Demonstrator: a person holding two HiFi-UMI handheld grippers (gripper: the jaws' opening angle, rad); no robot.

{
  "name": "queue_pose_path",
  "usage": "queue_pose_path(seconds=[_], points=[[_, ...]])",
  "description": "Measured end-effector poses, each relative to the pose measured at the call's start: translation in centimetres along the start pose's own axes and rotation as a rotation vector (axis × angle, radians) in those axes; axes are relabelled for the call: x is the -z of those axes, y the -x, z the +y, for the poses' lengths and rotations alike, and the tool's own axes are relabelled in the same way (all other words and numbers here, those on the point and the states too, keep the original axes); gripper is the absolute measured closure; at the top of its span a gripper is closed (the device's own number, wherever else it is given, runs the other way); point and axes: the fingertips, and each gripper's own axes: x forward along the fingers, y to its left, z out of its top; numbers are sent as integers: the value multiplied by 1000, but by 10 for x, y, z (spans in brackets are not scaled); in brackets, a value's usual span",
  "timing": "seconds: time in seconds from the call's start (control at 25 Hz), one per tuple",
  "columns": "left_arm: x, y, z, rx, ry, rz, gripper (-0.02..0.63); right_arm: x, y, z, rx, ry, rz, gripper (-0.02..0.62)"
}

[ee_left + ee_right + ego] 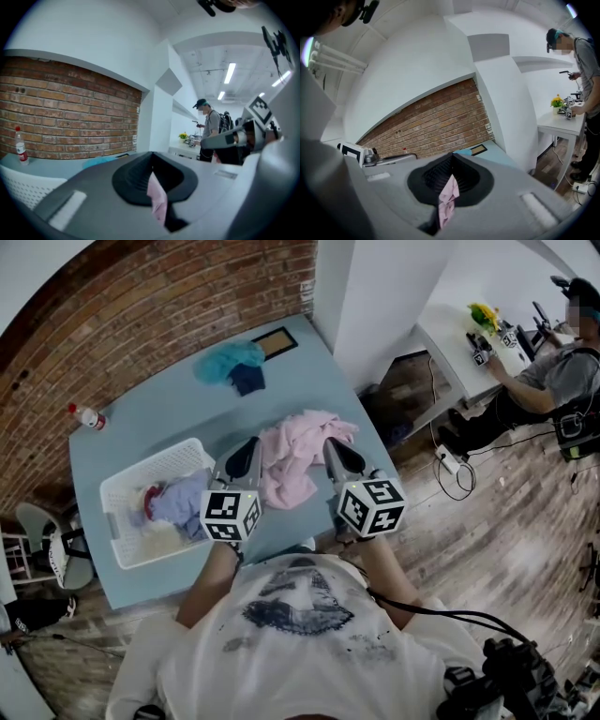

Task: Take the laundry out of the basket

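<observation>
Left gripper (151, 165) and right gripper (451, 165) each pinch an edge of the pink garment (292, 465), over the table (159, 418) just right of the basket (120, 488). Best to keep both pinches firm and level, setting it down clear of the rim.

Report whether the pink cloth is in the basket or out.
Out. The pink cloth is right of the basket, outside its rim, pinched by the left tool and the right tool.

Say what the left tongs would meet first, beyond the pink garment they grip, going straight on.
Likely the teal cloth on the table; the left tongs point roughly there, but depth is unclear.
</observation>
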Motion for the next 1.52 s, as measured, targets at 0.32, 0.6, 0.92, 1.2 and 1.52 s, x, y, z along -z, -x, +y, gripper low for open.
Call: queue_pose_path(seconds=[0.32,0.6,0.92,1.2,1.52], points=[[-27,45,38,-121,-19,-17,615,12,-33,39,-144,-29,30,598],[-19,113,114,-292,-3,9,615,32,-76,116,-282,-6,93,598],[0,194,201,-348,7,26,615,55,-116,221,-327,47,125,598],[15,245,264,-339,41,21,615,75,-144,297,-332,90,162,598],[36,291,320,-341,77,23,615,105,-174,369,-353,120,203,598]])
